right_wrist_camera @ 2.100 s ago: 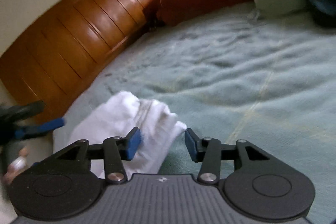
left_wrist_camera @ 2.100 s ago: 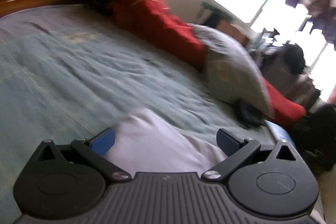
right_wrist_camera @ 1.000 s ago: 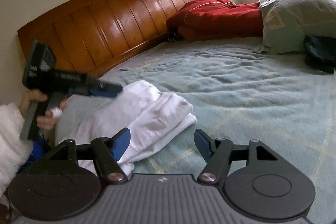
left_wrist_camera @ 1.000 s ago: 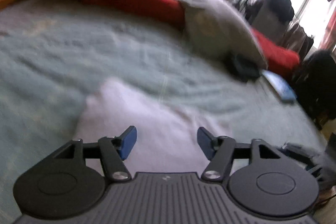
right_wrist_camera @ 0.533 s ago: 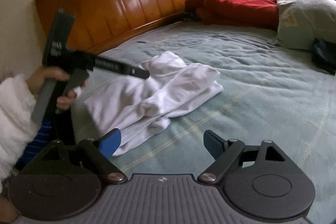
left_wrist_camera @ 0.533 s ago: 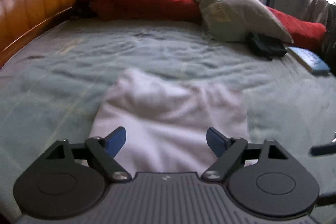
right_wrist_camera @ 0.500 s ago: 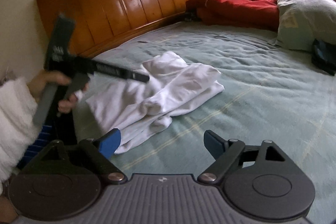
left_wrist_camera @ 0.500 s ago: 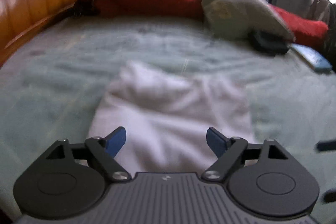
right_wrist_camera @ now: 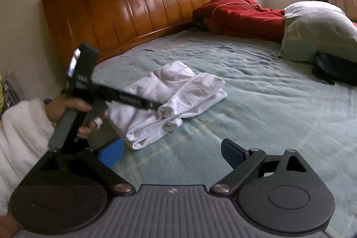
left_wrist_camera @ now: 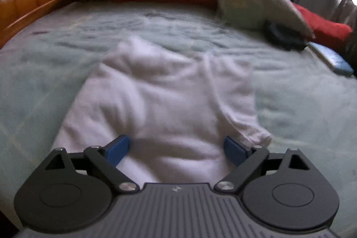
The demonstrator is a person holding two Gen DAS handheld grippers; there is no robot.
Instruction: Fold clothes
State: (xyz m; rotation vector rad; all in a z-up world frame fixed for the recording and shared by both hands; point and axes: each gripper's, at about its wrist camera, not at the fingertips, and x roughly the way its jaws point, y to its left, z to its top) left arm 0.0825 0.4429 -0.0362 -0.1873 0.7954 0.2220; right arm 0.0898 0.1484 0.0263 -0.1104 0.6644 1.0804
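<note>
A folded white garment (left_wrist_camera: 169,102) lies on the pale green bedspread (left_wrist_camera: 301,108), its layers bunched at the near end. My left gripper (left_wrist_camera: 177,150) hovers over the garment's near edge, jaws still opening, blue pads wide apart and pressing on nothing. In the right wrist view the same white garment (right_wrist_camera: 176,95) rests left of centre, and the left gripper (right_wrist_camera: 156,105) reaches over it from a hand (right_wrist_camera: 73,110) in a white sleeve. My right gripper (right_wrist_camera: 171,152) is back from the garment over bare bedspread, jaws opening, nothing between them.
A wooden headboard (right_wrist_camera: 138,8) runs along the left. A red quilt (right_wrist_camera: 241,15), a grey pillow (right_wrist_camera: 319,30) and a dark item (right_wrist_camera: 334,70) lie at the far side. A blue book (left_wrist_camera: 332,58) sits near the bed's right edge.
Both grippers have opened wider and pulled back from the white garment, which now lies released on the bed. The left gripper has swung round to face the garment squarely.
</note>
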